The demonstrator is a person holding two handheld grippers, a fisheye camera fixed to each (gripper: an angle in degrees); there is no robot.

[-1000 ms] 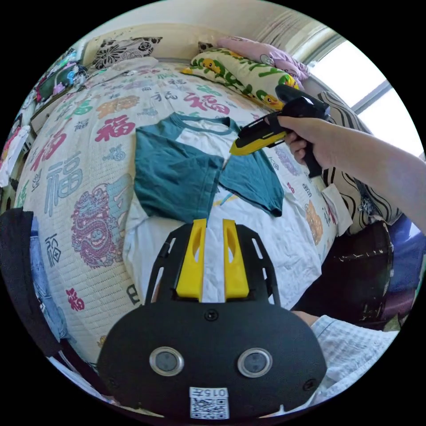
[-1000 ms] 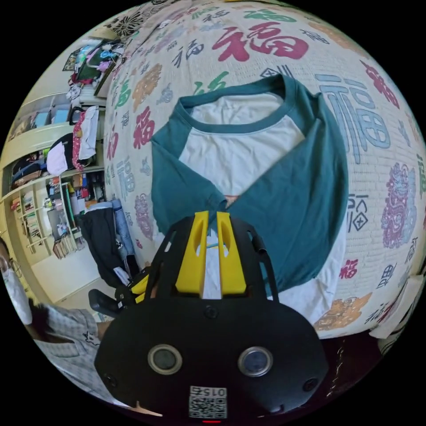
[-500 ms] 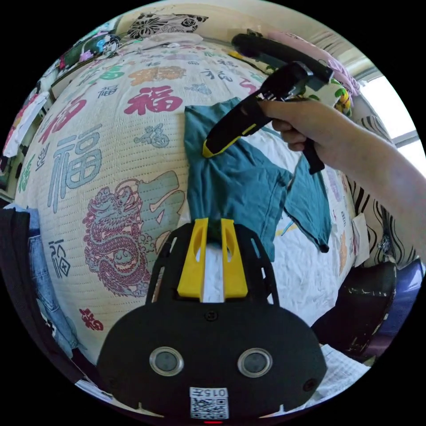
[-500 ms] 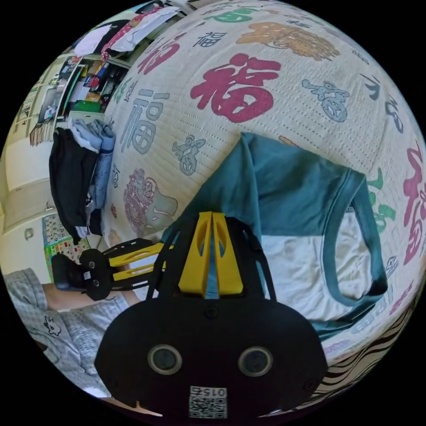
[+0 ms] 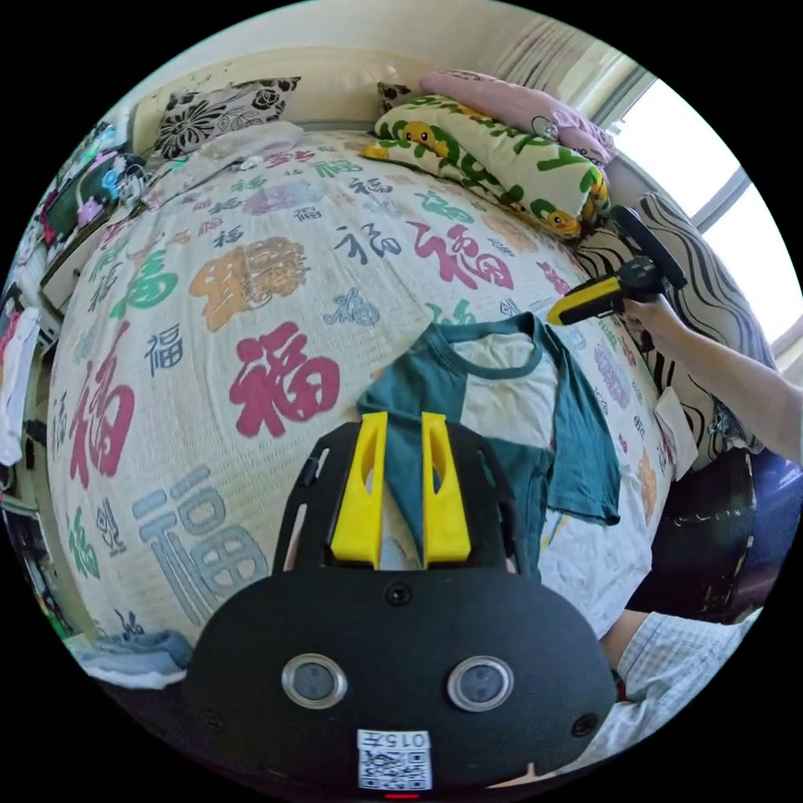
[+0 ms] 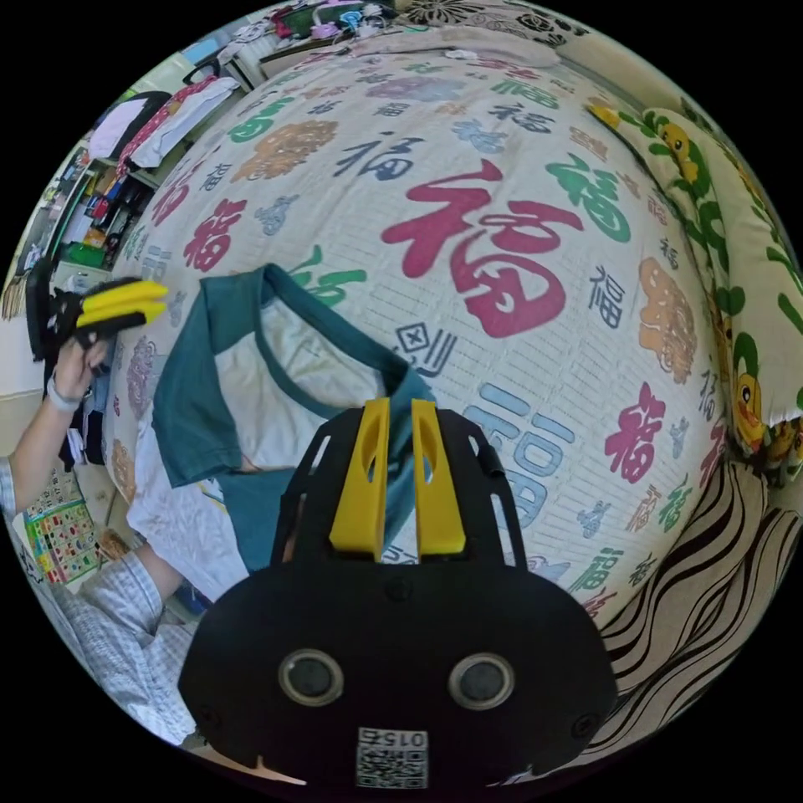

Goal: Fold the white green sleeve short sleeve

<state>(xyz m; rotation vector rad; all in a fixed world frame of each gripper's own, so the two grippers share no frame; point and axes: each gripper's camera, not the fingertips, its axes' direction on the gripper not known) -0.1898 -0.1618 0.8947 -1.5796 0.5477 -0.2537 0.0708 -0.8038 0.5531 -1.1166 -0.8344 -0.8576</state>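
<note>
place: home bedroom | bed [image 5: 209, 276] under a quilted printed cover | pillows [image 5: 493, 150] along its head edge | window [image 5: 736, 209] | cluttered shelves [image 6: 92, 201] beside the bed

The right gripper [image 6: 396, 418] hangs over the shirt [image 6: 251, 393] on the printed bedspread [image 6: 502, 209], jaws slightly apart, seemingly gripping nothing; the left gripper [image 6: 125, 303] is raised at the bed's edge

My left gripper [image 5: 400, 422] body hides the shirt [image 5: 510, 410] hem; I cannot tell whether its jaws touch the cloth beneath them.
</note>
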